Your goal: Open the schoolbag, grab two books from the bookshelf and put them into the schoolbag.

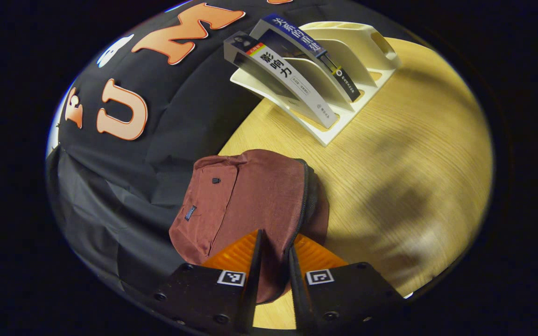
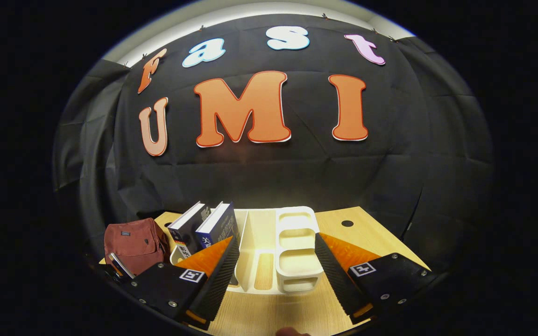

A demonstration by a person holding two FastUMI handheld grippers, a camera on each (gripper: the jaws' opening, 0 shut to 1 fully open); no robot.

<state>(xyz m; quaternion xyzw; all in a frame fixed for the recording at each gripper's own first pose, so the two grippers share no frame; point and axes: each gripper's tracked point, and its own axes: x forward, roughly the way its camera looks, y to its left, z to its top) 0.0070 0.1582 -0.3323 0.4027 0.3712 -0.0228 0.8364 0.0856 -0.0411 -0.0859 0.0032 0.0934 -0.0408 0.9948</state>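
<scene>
- In the left gripper view, the left hand-held gripper point(image 1: 276, 261) sits at 6 o'clock, its fingers nearly together and pinching the zipper edge of the maroon schoolbag point(image 1: 245, 200), which lies on the wooden bench point(image 1: 414, 154).
- At 12 o'clock, two books point(image 1: 292, 70) lean in the white bookshelf point(image 1: 343, 60).
- In the right gripper view, the right hand-held gripper point(image 2: 276, 266) is spread wide, holding nothing, facing the bookshelf point(image 2: 292, 247).
- The schoolbag point(image 2: 133, 245) lies at 9 o'clock of the books point(image 2: 203, 228).

Each hand-held gripper point(image 1: 273, 261) point(image 2: 276, 275) has black screw-studded finger mounts bearing square black-and-white markers.
</scene>
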